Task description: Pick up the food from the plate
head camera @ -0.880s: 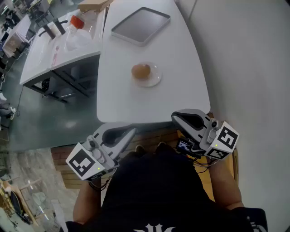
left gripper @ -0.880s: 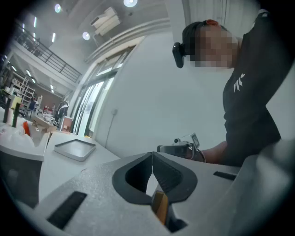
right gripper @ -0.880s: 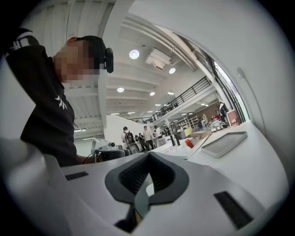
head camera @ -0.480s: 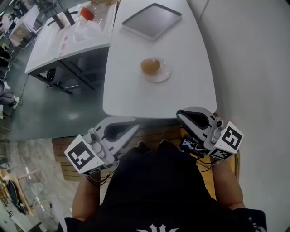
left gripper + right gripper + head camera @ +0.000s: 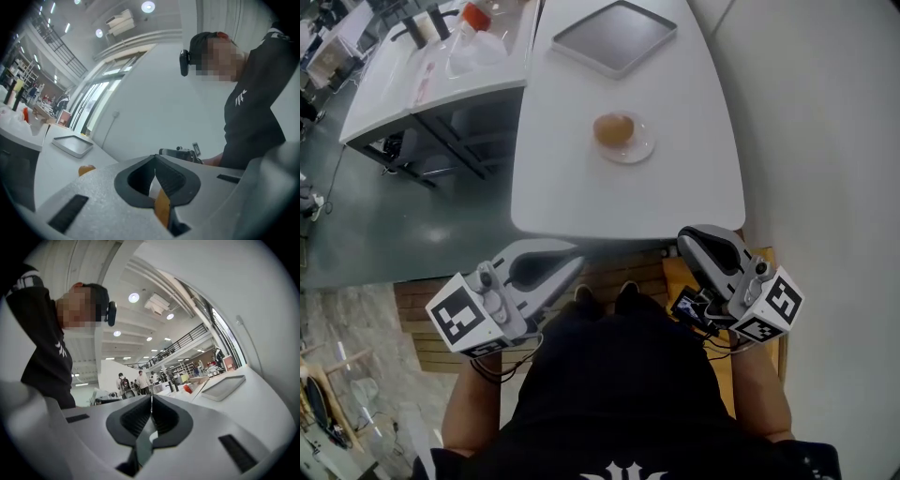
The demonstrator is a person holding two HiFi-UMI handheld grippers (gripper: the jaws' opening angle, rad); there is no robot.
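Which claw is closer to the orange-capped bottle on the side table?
Left. The bottle is far forward and left of the left claw; the right claw sits even farther right.

Left tool [image 5: 574, 263] closed, right tool [image 5: 685, 240] closed, empty

Food [image 5: 614, 128] sits on the plate [image 5: 643, 151] in the middle of the table [image 5: 581, 187], tray [image 5: 614, 36] behind it. My left gripper [image 5: 570, 266] and right gripper [image 5: 690, 240] are off the near edge, well apart.

The left gripper [image 5: 154, 165] has its jaws shut together, empty. Beyond them, on a white table [image 5: 49, 161], lie orange food [image 5: 86, 169] and a tray [image 5: 72, 144]. A person [image 5: 253, 108] in black stands at right.
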